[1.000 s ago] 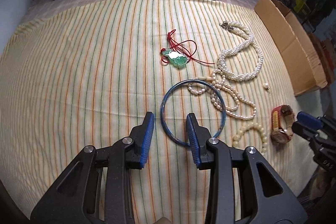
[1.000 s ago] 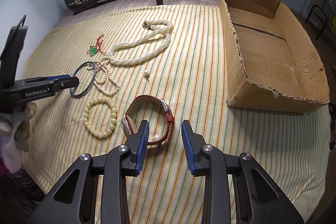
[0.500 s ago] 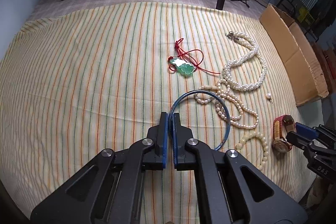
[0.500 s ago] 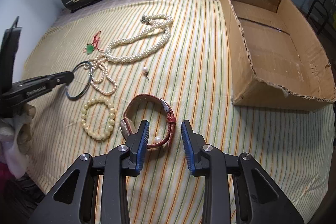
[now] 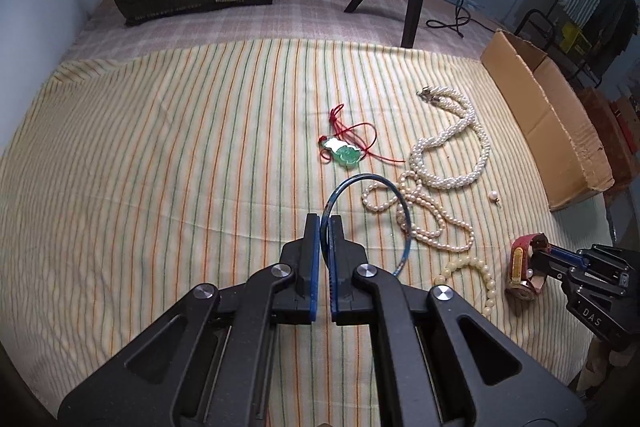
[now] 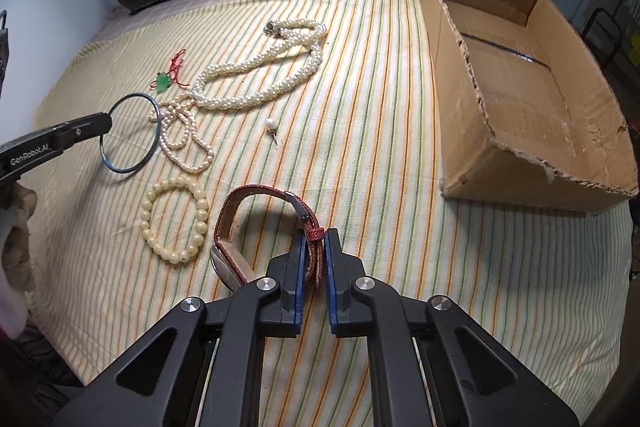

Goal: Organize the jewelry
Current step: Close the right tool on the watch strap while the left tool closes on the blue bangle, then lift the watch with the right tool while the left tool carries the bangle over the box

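Pinching the blue bangle (image 5: pixel 370 211) by its near rim, my left gripper (image 5: pixel 325 227) has its jaws closed on it, the ring tilted up over the striped cloth (image 5: pixel 160 167) just beside the thin pearl strand (image 5: pixel 424 219). My right gripper (image 6: pixel 314 247) has its jaws shut on the strap of the red watch (image 6: pixel 256 223), which sits on the cloth just beside the cream bead bracelet (image 6: pixel 174 223). Farther off lie the thick pearl necklace (image 6: pixel 260 71), the green pendant (image 5: pixel 346 153) and the cardboard box (image 6: pixel 516 87).
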`<action>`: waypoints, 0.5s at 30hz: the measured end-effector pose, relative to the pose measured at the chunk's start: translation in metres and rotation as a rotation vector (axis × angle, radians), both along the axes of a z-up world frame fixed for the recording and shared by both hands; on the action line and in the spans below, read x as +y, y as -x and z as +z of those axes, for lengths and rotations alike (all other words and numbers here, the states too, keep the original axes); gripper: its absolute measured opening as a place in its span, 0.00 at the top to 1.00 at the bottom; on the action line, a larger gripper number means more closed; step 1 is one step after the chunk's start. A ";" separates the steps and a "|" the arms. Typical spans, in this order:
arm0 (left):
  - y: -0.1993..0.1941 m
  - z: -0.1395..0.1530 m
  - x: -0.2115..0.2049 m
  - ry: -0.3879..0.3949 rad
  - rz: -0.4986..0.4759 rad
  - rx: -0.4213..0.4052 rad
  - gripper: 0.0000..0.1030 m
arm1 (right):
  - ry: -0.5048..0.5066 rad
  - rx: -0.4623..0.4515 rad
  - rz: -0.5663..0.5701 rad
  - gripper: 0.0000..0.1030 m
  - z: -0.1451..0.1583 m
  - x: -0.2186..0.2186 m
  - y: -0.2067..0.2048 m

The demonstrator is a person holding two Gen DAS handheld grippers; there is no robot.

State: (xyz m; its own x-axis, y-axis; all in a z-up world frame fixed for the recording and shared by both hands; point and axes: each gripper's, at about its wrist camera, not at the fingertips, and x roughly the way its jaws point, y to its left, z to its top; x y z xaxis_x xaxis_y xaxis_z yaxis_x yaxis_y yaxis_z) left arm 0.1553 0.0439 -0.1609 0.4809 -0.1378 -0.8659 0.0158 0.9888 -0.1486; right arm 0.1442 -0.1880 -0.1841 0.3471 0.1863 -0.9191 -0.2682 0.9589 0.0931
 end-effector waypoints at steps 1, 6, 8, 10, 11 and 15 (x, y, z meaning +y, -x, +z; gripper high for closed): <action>0.002 0.003 0.000 -0.001 0.002 -0.010 0.99 | 0.004 -0.014 0.002 0.93 0.003 0.000 0.002; 0.007 0.016 -0.007 -0.026 -0.010 -0.060 0.99 | -0.007 -0.066 0.007 0.93 0.021 -0.003 0.010; 0.009 0.023 -0.012 -0.025 -0.021 -0.082 0.99 | -0.018 -0.087 0.004 0.93 0.030 -0.007 0.013; 0.011 0.030 -0.017 -0.026 -0.032 -0.104 0.99 | -0.025 -0.117 0.001 0.93 0.041 -0.011 0.017; 0.014 0.034 -0.020 -0.029 -0.036 -0.118 0.99 | -0.025 -0.134 -0.001 0.93 0.046 -0.013 0.019; 0.019 0.044 -0.035 -0.041 -0.060 -0.153 0.99 | -0.021 -0.180 -0.007 0.93 0.064 -0.023 0.021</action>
